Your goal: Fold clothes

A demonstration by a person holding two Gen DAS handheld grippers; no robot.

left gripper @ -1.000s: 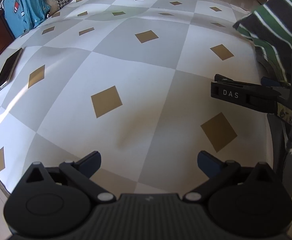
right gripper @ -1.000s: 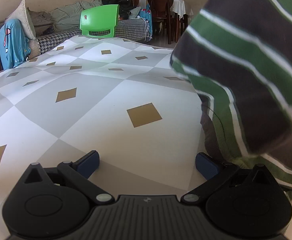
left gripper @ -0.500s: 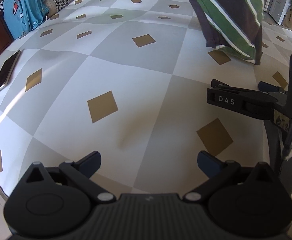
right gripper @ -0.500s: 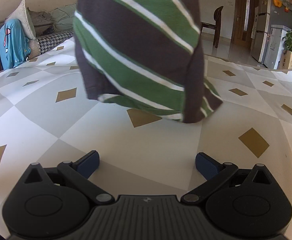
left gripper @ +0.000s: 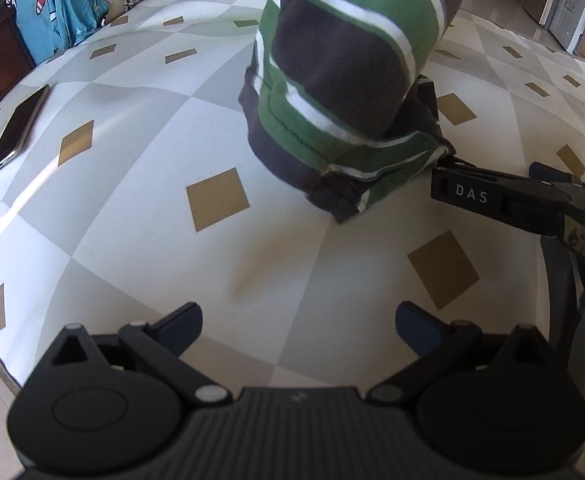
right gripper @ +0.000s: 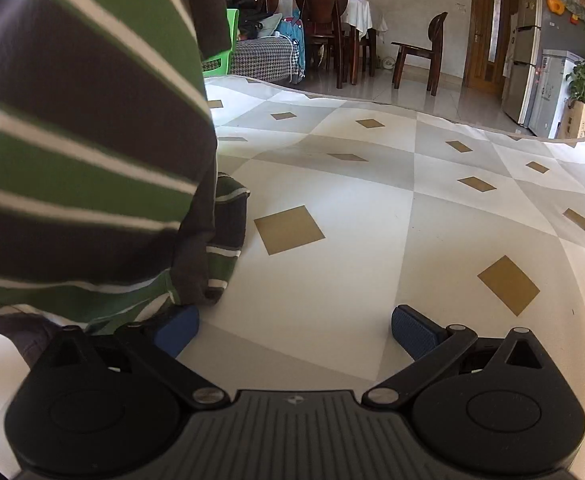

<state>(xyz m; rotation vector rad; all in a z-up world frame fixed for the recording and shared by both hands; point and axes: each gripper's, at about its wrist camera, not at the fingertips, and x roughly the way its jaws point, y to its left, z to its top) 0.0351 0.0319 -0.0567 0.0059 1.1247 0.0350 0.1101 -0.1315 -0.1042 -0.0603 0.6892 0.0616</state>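
Note:
A dark shirt with green and white stripes (left gripper: pixel 344 64) hangs from above the frame, and its lower hem is bunched on the checked tablecloth (left gripper: pixel 132 240) ahead of me. What holds its top is out of view. My left gripper (left gripper: pixel 298 316) is open and empty, well short of the shirt. My right gripper (right gripper: pixel 294 320) is also open. Its left fingertip (right gripper: pixel 180 326) sits right at the hem of the shirt (right gripper: pixel 84 140), which fills the left half of that view. From the left wrist, the right gripper (left gripper: pixel 488 178) shows beside the shirt's right edge.
A phone (left gripper: pixel 16 130) lies near the table's left edge. A blue garment (left gripper: pixel 56 12) is draped over furniture beyond it. Past the far table edge (right gripper: pixel 372 98) stand a green chair (right gripper: pixel 220 60), dark wooden chairs (right gripper: pixel 416 52) and a fridge (right gripper: pixel 532 60).
The striped shirt has swung from the right side across to the middle and come down until its hem rests on the cloth. Both grippers stayed nearly still and open.

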